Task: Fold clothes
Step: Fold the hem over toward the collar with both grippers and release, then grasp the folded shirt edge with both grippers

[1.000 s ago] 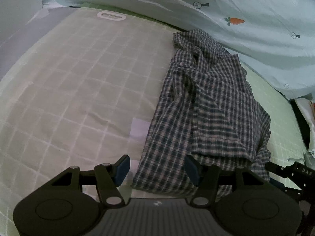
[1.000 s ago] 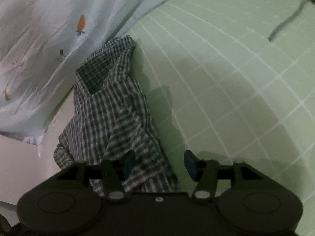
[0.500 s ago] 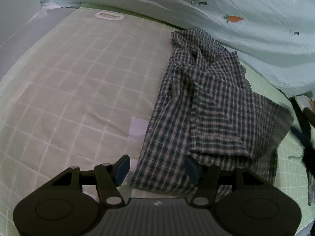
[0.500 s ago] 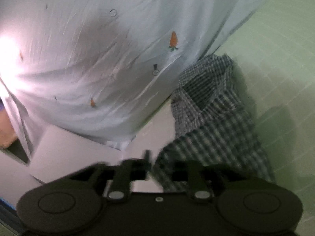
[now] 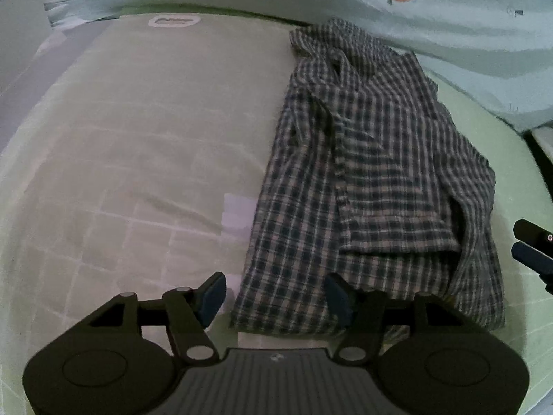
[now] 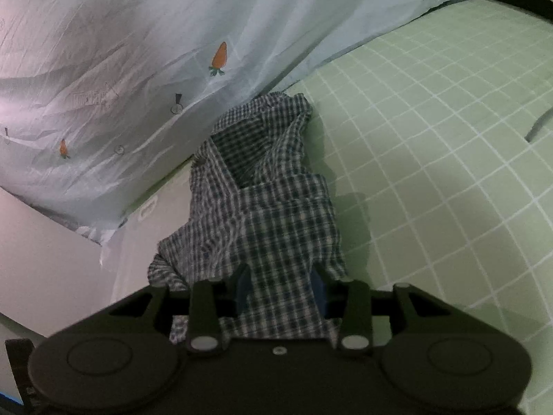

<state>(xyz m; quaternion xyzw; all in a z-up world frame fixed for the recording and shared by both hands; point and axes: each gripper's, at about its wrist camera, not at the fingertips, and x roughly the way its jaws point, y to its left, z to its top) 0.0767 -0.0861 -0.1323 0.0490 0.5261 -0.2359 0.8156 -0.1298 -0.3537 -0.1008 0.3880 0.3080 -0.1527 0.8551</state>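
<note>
A dark checked shirt (image 5: 363, 173) lies lengthwise on the bed, collar at the far end and one side folded over the middle. My left gripper (image 5: 276, 294) hovers over its near hem. Its jaws are opening, and the pads stand wide apart without pressing the cloth. In the right wrist view the same shirt (image 6: 269, 207) stretches away below my right gripper (image 6: 280, 287). Those pads are held apart, with checked cloth showing behind the gap. From the left wrist view the right gripper's fingers (image 5: 530, 257) sit just off the shirt's right edge.
The shirt straddles a beige grid-patterned cover (image 5: 155, 138) on the left and a green grid sheet (image 6: 432, 173) on the right. A pale duvet with carrot prints (image 6: 121, 69) is heaped along the far side. A dark cord (image 6: 539, 124) lies far right.
The shirt's right side, spread outward half a second ago, now lies drawn in over the body. The right gripper swung from facing the duvet to facing along the shirt. The left hardly moved.
</note>
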